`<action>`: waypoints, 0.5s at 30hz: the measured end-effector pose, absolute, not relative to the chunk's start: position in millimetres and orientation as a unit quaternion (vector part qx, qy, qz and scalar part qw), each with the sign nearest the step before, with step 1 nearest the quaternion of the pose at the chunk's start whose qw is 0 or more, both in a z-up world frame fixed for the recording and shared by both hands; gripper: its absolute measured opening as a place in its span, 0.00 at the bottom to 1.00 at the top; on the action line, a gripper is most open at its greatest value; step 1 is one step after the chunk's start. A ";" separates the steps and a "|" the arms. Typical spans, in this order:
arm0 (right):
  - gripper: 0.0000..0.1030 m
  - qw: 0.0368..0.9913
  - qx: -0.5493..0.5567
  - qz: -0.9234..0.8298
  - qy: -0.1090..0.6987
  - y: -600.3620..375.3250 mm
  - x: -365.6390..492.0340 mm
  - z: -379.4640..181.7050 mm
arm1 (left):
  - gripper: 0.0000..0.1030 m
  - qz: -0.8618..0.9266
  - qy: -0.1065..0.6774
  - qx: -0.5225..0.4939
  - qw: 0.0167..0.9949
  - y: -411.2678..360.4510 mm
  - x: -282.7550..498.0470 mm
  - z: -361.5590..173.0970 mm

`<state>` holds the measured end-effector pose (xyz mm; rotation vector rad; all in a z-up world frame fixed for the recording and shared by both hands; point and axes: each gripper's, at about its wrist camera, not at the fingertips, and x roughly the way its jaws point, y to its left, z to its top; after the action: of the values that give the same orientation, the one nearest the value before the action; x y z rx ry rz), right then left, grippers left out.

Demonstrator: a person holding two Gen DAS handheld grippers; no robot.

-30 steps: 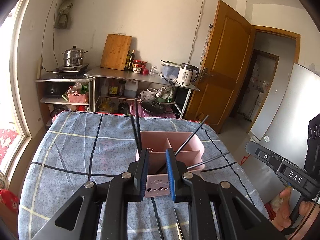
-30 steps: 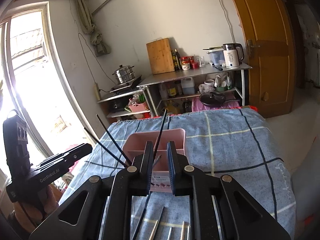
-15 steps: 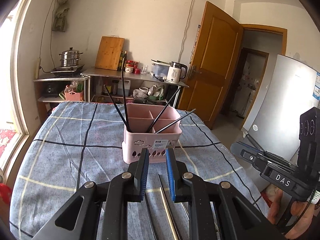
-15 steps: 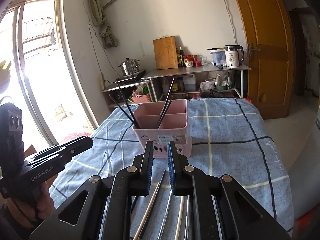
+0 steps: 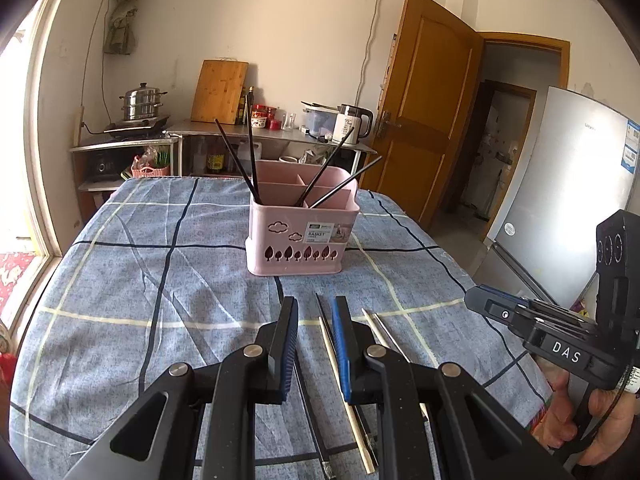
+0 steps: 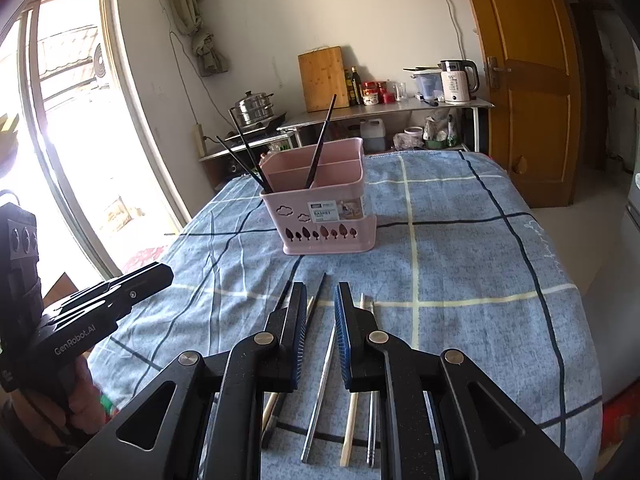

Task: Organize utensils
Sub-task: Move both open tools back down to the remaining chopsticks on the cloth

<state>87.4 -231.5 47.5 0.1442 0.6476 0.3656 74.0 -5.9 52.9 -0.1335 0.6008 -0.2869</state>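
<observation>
Left gripper (image 5: 315, 304): jaws parted by a narrow gap, pinching nothing, tilted down over the blue checked tablecloth (image 5: 160, 280). Right gripper (image 6: 320, 290): same narrow gap, likewise empty, just right of the left one and level with it.

Pink basket (image 5: 296, 236) upright on the cloth, far of both claws and well apart from them, label facing near. Inside it, black chopsticks (image 5: 252, 160): two standing at the left end, two leaning right from nearer the middle.

Loose chopsticks (image 5: 332, 344) flat on the cloth at the near edge, side by side, tips pointing far toward the basket. From the left wrist: a dark one and a pale wooden one showing in the gap between the jaws and passing under the right finger, two more just right of it. From the right wrist: a metal one (image 6: 324, 364) lying in line with the gap, a wooden one (image 6: 352, 420) and another metal one just right, others under the left finger. All below the jaws; touching or apart, cannot tell.
</observation>
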 end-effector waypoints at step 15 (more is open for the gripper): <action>0.14 0.917 0.073 0.183 0.348 -230.8 86.1 23.2 | 0.16 -0.142 0.359 -0.070 0.920 -8.6 83.3 7.2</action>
<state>86.1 -230.8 23.2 0.1500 0.7164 0.3756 83.3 -8.6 7.2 -0.1440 0.7368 -0.2923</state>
